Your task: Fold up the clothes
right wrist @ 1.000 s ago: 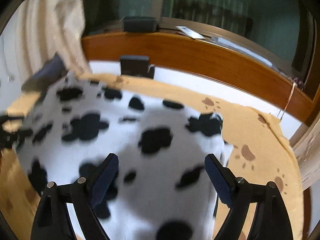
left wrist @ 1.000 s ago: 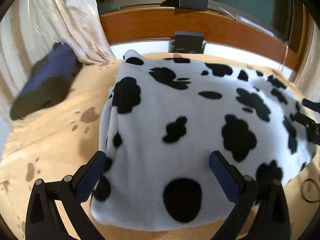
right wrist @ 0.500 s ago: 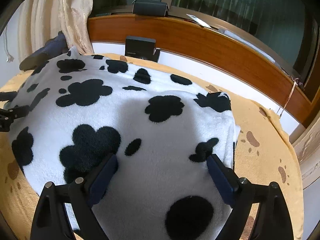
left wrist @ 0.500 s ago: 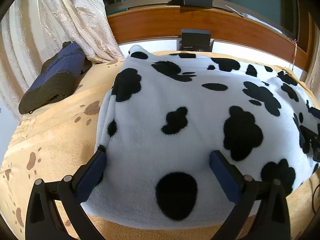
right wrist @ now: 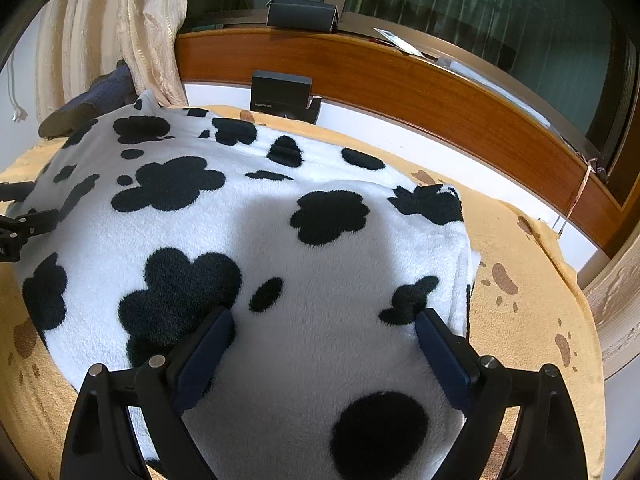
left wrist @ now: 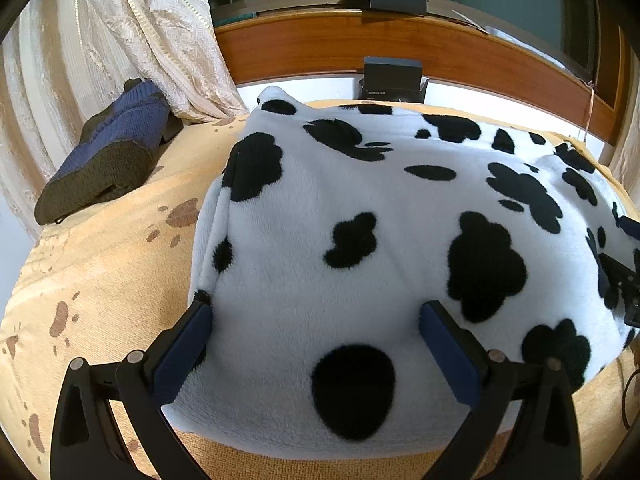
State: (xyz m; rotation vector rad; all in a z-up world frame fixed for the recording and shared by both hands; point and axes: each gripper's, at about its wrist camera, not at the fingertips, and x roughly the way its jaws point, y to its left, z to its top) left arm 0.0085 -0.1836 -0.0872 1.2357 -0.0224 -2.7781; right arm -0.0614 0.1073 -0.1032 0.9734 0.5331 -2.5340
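I see the bed (left wrist: 100, 264), under its tan paw-print cover, carrying everything. The cow-print fleece garment (left wrist: 360, 216) lies folded across its middle, close to how it lay half a second ago but sharper than a second back. A cream curtain (left wrist: 160, 40) hangs far left beside a navy knit bundle (left wrist: 108, 152); a black box (left wrist: 392, 80) sits beyond the fleece. My left gripper (left wrist: 316, 320) and right gripper (right wrist: 324, 324) both gape wide over the fleece's near edge, holding nothing.
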